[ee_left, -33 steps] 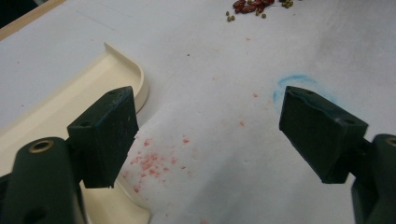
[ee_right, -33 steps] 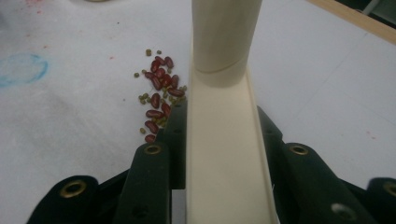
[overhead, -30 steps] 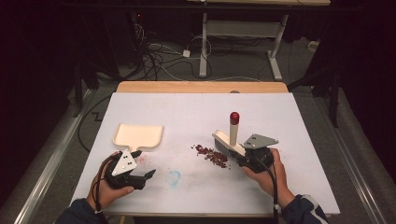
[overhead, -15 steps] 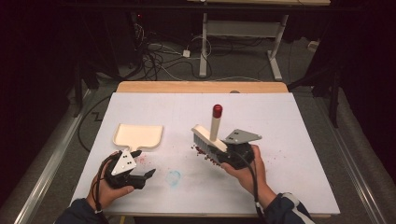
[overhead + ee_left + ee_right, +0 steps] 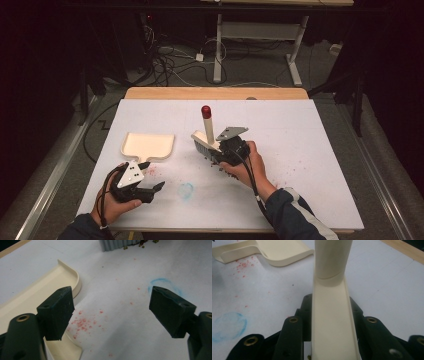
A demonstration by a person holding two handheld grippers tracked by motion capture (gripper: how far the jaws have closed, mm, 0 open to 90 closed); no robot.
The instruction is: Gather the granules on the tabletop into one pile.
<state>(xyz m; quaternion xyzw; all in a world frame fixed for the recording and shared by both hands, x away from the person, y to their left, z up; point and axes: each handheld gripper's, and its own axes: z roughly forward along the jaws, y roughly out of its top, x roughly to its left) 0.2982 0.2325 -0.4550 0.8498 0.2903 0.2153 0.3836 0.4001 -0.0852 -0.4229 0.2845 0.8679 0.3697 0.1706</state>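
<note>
My right jaws pinch the brush [image 5: 206, 139], crumbs [image 5: 142, 243] partway to the dustpan [image 5: 148, 145]; left jaws spread beside its handle, grab and scoop remain

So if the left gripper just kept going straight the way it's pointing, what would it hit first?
Probably nothing at once: the left gripper, jaws open, looks out over bare table with red specks and a blue smudge. Farther on is the brush. The dustpan lies just off to its left; depth is unclear.

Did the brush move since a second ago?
Yes. The brush, clamped in the right hand-held gripper, has slid left across the table, closer to the cream dustpan, which stayed put.
</note>
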